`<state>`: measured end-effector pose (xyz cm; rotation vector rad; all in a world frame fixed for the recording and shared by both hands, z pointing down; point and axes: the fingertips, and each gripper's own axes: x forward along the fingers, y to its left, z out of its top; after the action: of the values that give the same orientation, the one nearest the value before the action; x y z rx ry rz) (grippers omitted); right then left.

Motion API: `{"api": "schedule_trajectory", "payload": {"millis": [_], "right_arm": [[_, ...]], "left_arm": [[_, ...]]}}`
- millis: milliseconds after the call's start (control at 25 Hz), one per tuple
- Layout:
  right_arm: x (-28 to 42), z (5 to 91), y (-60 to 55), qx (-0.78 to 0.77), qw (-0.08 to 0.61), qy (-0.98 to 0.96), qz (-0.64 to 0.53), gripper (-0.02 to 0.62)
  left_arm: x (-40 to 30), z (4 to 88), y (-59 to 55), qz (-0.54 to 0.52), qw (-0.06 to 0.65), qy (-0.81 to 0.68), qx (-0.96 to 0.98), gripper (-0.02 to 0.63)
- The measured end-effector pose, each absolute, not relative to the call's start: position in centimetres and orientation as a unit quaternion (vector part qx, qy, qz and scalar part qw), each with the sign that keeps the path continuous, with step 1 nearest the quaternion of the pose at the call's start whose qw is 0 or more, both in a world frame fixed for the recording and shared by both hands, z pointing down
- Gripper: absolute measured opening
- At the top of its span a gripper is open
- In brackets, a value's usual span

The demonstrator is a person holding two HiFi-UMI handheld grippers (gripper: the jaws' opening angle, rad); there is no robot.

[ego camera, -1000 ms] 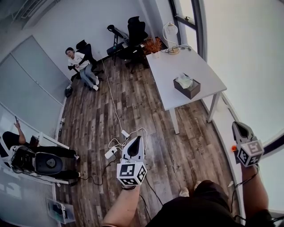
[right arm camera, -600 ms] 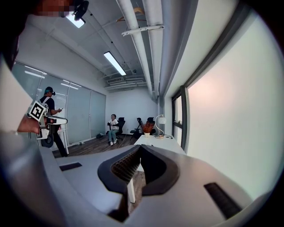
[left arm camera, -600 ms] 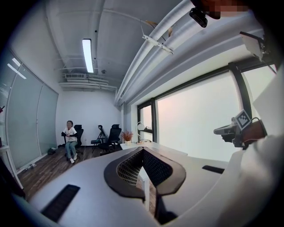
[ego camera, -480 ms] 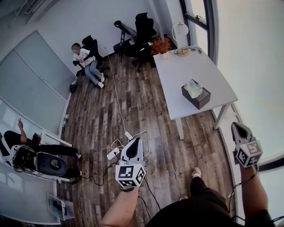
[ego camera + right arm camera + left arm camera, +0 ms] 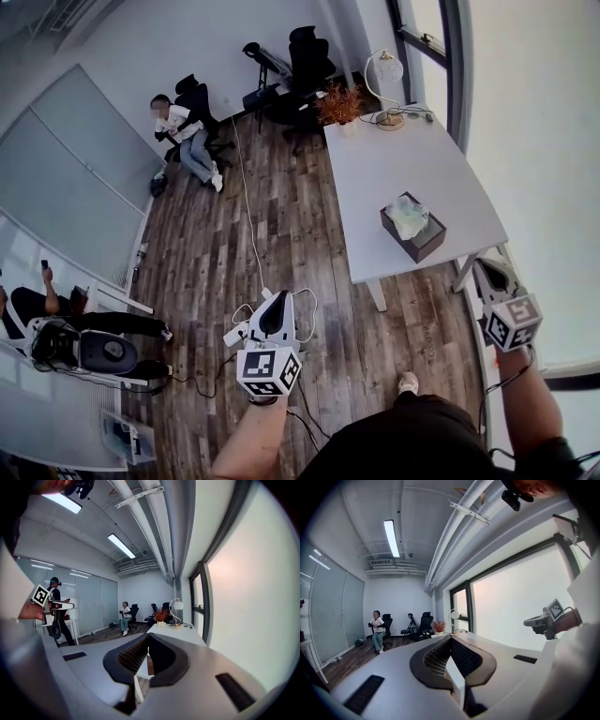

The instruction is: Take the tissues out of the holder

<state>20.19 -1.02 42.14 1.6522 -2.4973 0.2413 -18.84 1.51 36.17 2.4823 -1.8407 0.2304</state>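
A brown tissue holder (image 5: 415,236) with white tissues (image 5: 410,217) sticking out of its top stands near the front edge of the white table (image 5: 384,159). Neither gripper is near it. My left gripper (image 5: 279,300) hangs over the wooden floor, well left of the table, with its jaws shut and nothing between them (image 5: 451,639). By the table's near right corner, my right gripper (image 5: 493,273) is also shut and empty (image 5: 148,635). The holder does not show in either gripper view.
A lamp (image 5: 386,70) and a potted plant (image 5: 339,103) stand at the table's far end, with office chairs (image 5: 305,58) behind. A person (image 5: 183,129) sits at the back. A power strip with cables (image 5: 236,330) lies on the floor by my left gripper.
The table and tissue holder have come nearer and lower in the head view as I walk toward them. Both grippers stay shut, and the right one now sits beside the table's corner.
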Motion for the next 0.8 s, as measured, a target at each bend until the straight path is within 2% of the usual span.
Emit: {"api": "schedule_trajectory", "payload": {"millis": [360, 800], "right_arm": [[20.9, 44.1, -8.7, 0.520, 0.072, -0.846, 0.093, 0.003], [18.4, 45.8, -16.6, 0.525, 0.084, -0.840, 0.106, 0.003]], "left_arm": [[-15.9, 36.7, -4.2, 0.078, 0.024, -0.606, 0.791, 0.005], [-17.2, 38.6, -13.6, 0.082, 0.034, -0.591, 0.802, 0.005]]}}
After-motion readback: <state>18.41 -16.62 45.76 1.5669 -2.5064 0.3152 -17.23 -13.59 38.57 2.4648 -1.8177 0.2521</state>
